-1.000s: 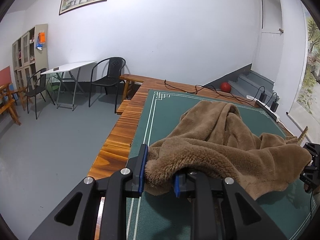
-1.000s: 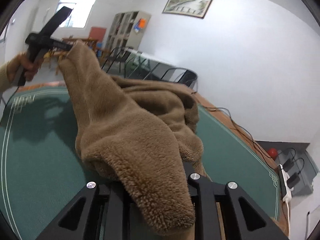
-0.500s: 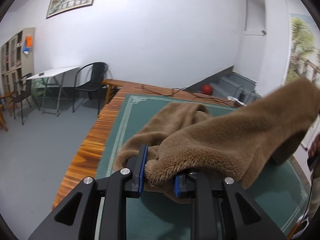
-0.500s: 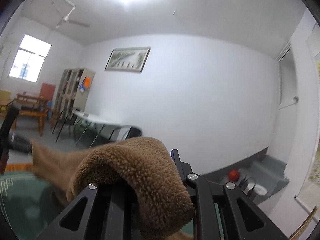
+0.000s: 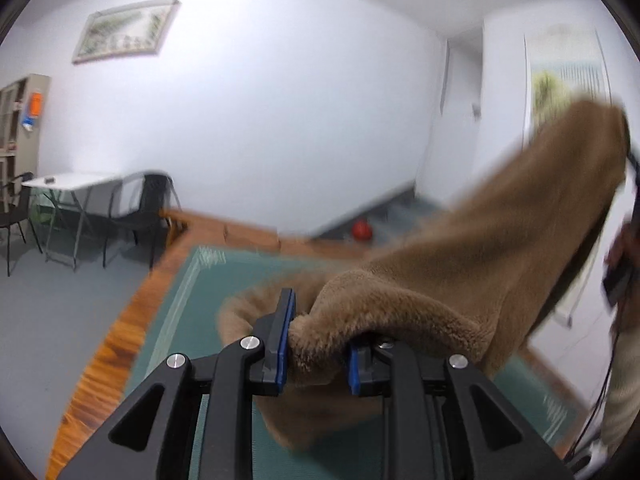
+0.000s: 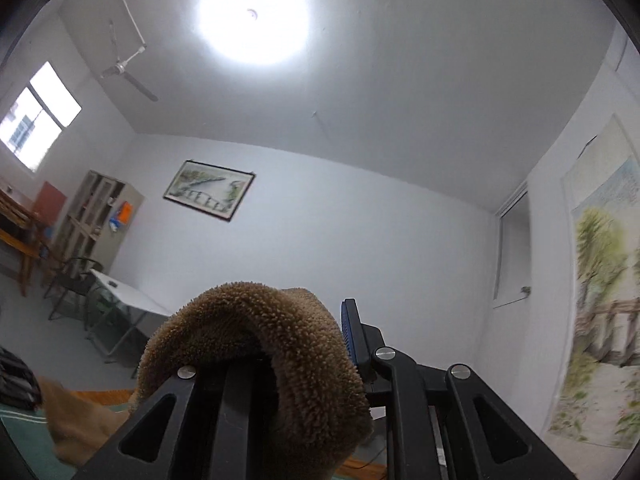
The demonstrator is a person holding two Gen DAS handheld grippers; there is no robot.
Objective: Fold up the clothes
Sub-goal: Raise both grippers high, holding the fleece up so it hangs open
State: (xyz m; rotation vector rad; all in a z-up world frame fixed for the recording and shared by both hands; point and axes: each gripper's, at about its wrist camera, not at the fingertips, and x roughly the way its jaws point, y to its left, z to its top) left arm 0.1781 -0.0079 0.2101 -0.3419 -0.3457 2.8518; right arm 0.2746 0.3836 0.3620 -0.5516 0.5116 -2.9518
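A fluffy brown garment (image 5: pixel 472 248) hangs stretched in the air between my two grippers, above the green mat (image 5: pixel 224 280). My left gripper (image 5: pixel 318 348) is shut on one edge of it, low over the mat. The cloth rises to the upper right, where the right gripper holds its other end at the frame edge. In the right wrist view my right gripper (image 6: pixel 280 364) is shut on a thick fold of the garment (image 6: pixel 256 332) and points up at the wall and ceiling. The left finger is hidden under the cloth.
The mat lies on a wooden table (image 5: pixel 108 356) whose left edge drops to the grey floor. Black chairs (image 5: pixel 144 216) and a white folding table (image 5: pixel 68 184) stand at the left. A red ball (image 5: pixel 361 229) lies by the steps. The person's hand (image 5: pixel 624 256) is at the right.
Both grippers have lifted the garment off the mat. The right gripper has risen and tilted up, from facing the mat to facing the ceiling. The cloth is now pulled taut between them.
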